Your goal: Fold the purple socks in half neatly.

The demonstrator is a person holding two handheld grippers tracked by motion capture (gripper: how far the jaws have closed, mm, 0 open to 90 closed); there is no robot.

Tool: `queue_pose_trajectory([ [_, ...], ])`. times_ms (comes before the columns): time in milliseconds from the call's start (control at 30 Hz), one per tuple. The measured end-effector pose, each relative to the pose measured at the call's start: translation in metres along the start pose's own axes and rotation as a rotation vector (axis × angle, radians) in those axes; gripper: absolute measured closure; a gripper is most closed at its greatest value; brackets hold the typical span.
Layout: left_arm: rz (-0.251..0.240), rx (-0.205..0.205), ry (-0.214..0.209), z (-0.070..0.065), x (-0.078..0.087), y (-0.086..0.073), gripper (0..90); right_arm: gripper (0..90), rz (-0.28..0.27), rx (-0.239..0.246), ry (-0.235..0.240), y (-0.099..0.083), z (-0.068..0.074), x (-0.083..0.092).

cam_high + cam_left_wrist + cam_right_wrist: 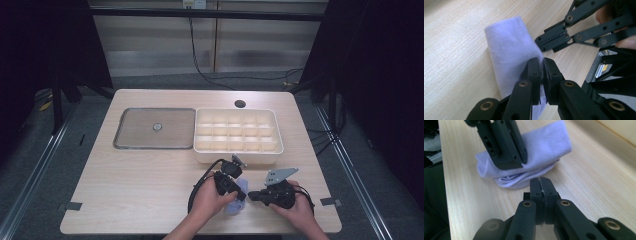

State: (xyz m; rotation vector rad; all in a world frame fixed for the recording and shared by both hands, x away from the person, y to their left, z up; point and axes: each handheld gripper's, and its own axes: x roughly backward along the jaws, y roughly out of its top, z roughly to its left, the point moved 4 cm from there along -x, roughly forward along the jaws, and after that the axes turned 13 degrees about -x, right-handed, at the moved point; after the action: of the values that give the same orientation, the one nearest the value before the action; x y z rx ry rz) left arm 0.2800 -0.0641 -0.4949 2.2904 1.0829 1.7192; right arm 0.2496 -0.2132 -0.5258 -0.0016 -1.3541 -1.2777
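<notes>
Sock (511,52), pale lilac, folded over

Wooden table (140,175): light top, rounded corners, 1 dark round hole (240,104) near its far edge. Flat grey tray (135,140): rectangular, 1 small round piece (157,127) at its middle. Cream compartment box (238,157): just beside the tray, divided into many cells.

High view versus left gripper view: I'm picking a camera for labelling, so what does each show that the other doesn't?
High view: the white compartment tray, the flat grey lid beside it, and both hands.
Left gripper view: the left gripper with its jaws shut, pinching the cloth's edge.
Both: the pale lilac folded cloth on the wooden table, and the right gripper close to it.
</notes>
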Motion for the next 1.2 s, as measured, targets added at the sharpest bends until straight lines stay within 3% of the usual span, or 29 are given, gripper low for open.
queue_pose_trajectory([
  [300, -0.008, -0.044, 0.042, -0.003, -0.002, -0.002, 84.1, 89.1, -0.039, -0.033, -0.023, 0.003, -0.006, 0.011],
  [667, -0.028, -0.083, 0.072, -0.006, -0.002, -0.006, 83.3, 89.1, -0.064, -0.03, -0.039, 0.013, -0.007, 0.017],
  [933, -0.05, -0.087, 0.08, -0.006, -0.002, -0.008, 82.8, 89.1, -0.079, -0.031, -0.036, 0.022, -0.007, 0.018],
  [1200, -0.061, -0.081, 0.082, -0.007, -0.002, -0.009, 82.4, 88.9, -0.08, 0.0, -0.017, 0.033, 0.001, 0.014],
])
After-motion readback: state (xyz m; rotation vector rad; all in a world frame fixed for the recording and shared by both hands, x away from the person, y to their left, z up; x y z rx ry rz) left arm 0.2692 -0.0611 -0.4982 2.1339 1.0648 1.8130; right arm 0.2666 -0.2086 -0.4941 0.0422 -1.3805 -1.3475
